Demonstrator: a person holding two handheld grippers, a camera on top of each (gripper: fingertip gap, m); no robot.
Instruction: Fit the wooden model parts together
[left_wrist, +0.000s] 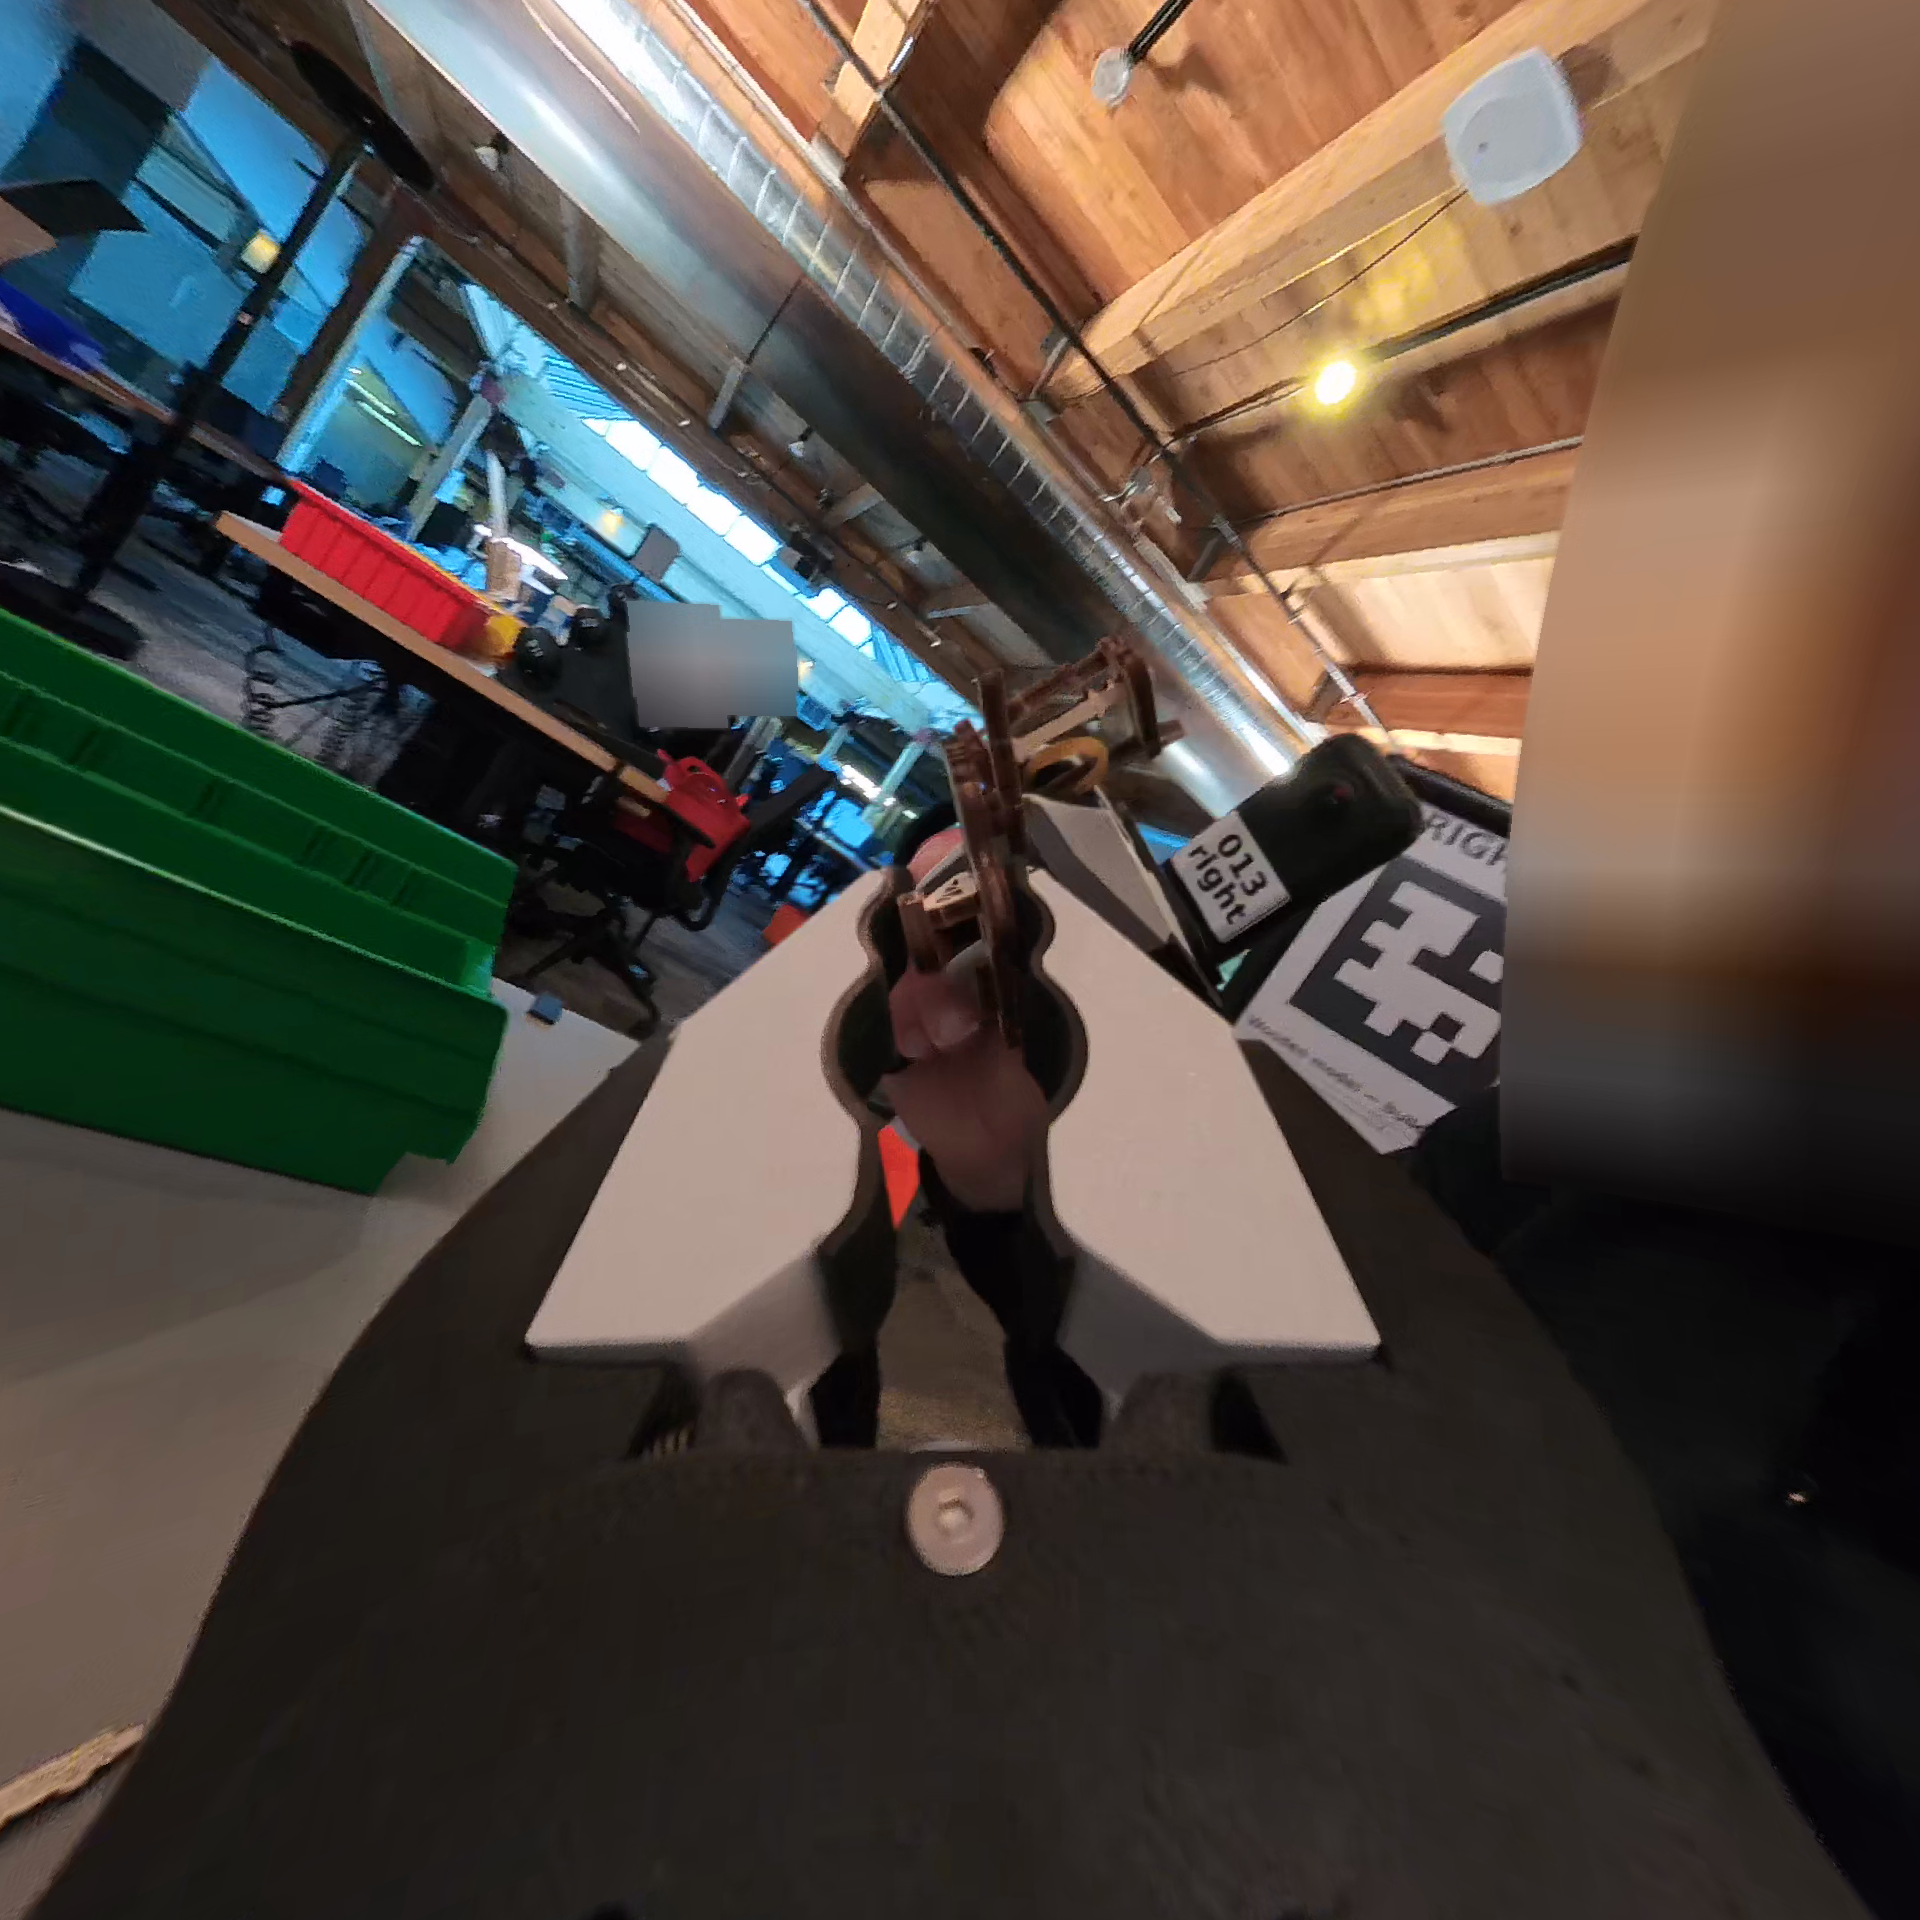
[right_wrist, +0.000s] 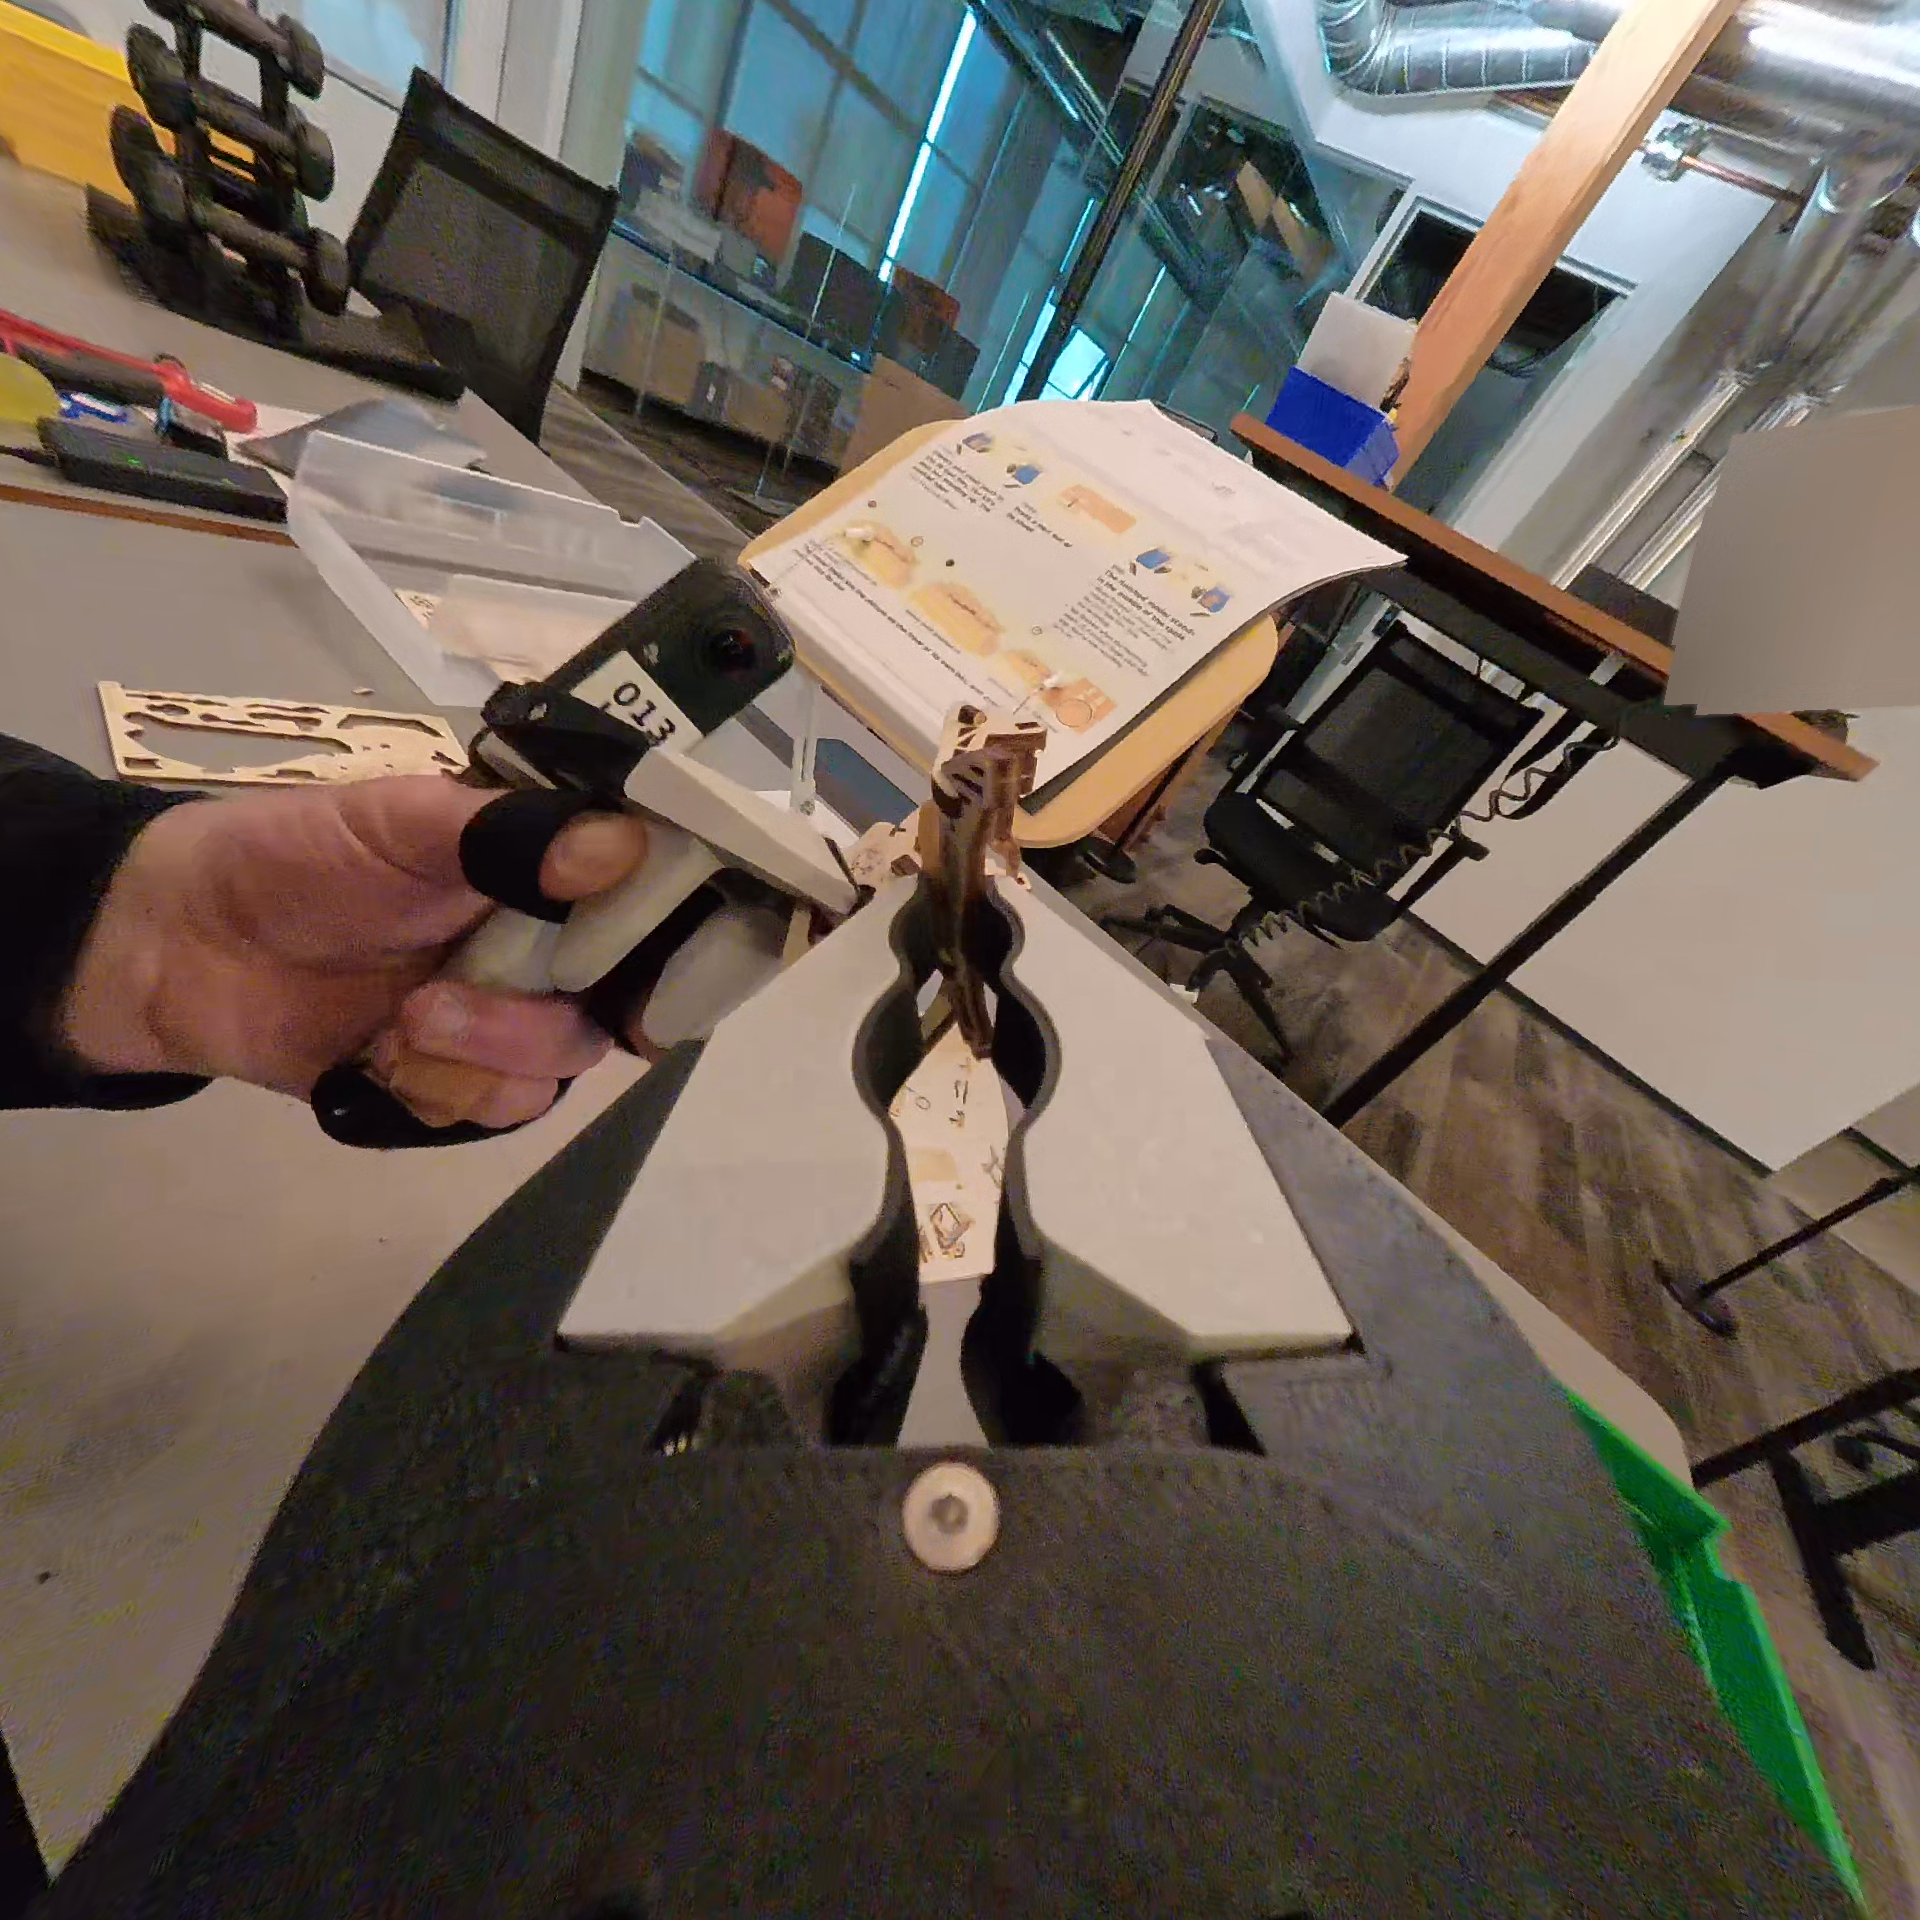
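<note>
In the left wrist view my left gripper (left_wrist: 961, 883) is shut on a flat dark brown wooden part (left_wrist: 992, 831) that stands up between the fingertips. Just beyond it is a small wooden assembly (left_wrist: 1086, 696), held up by the right gripper (left_wrist: 1081, 842), and the two pieces touch. In the right wrist view my right gripper (right_wrist: 961, 899) is shut on that upright wooden assembly (right_wrist: 977, 790). The left gripper (right_wrist: 847, 883), held by a hand (right_wrist: 291, 935), comes in from the left with its tips against the assembly. Both are held in the air above the table.
An open instruction booklet (right_wrist: 1039, 582) rests on a round wooden stand. A cut-out plywood sheet (right_wrist: 270, 727) and a clear plastic box (right_wrist: 468, 540) lie on the grey table (right_wrist: 156, 1299). Stacked green bins (left_wrist: 208, 935) stand to the left. Office chairs and desks stand farther off.
</note>
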